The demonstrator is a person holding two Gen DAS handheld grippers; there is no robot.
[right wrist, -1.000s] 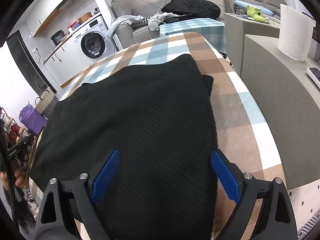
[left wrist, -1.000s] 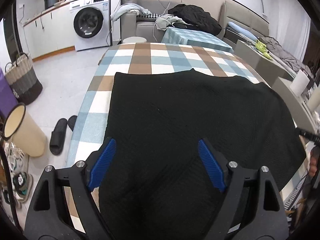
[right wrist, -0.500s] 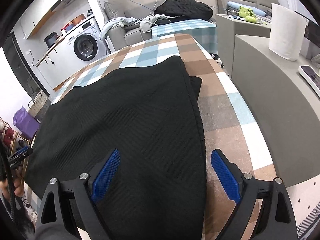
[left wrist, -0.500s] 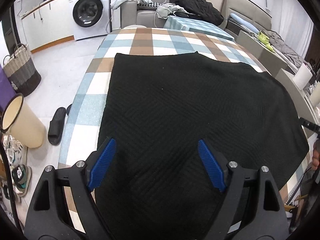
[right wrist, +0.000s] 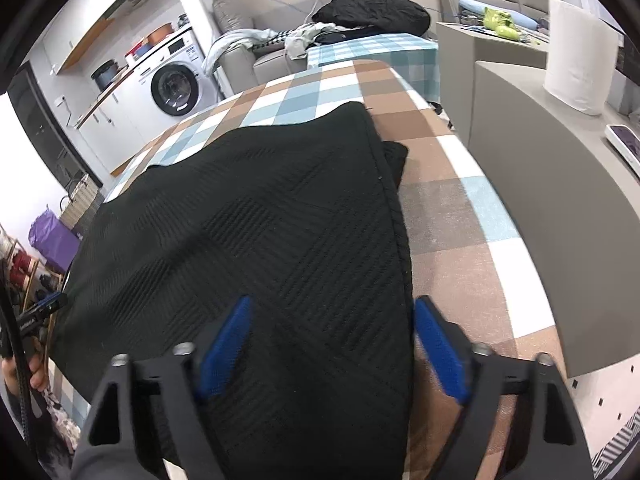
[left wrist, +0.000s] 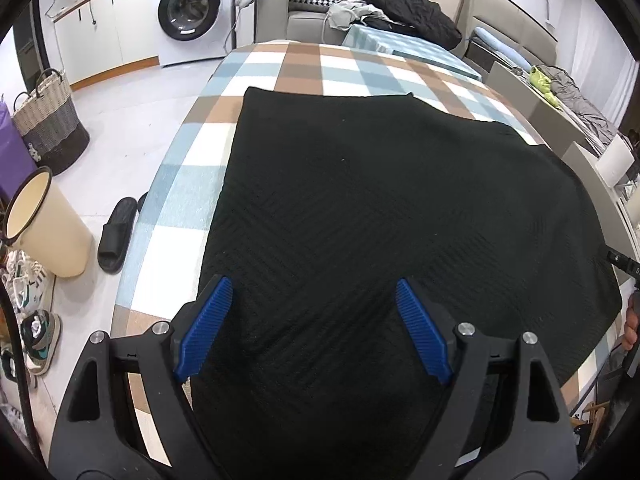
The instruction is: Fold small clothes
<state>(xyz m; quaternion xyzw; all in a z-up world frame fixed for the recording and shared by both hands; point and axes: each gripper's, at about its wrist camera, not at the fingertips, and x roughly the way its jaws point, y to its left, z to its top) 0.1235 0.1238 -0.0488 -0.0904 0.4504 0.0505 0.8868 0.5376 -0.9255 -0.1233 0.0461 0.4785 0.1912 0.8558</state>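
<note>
Checked tablecloth (left wrist: 280,68) is covering the table, w/ a washing machine (left wrist: 188,12) far left and a black knit garment (left wrist: 380,208) lying flat across the middle. Left gripper (left wrist: 312,320) is hovering over the garment's near-left edge, blue fingers (left wrist: 204,320) spread wide, nothing pinched. Right gripper (right wrist: 332,348) is closing at the near-right edge, garment's hem sitting btwn its fingers (right wrist: 438,350), pads not pressing yet.

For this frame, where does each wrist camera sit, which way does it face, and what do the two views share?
Left wrist view: on the left gripper, angled down over the black knit garment's left part; its jaws stand open, and a hand shows at the right edge.
Right wrist view: on the right gripper, angled down over the garment's right hem, jaws closing around that edge.
Shared: the garment, the checked tablecloth, the washing machine.
</note>
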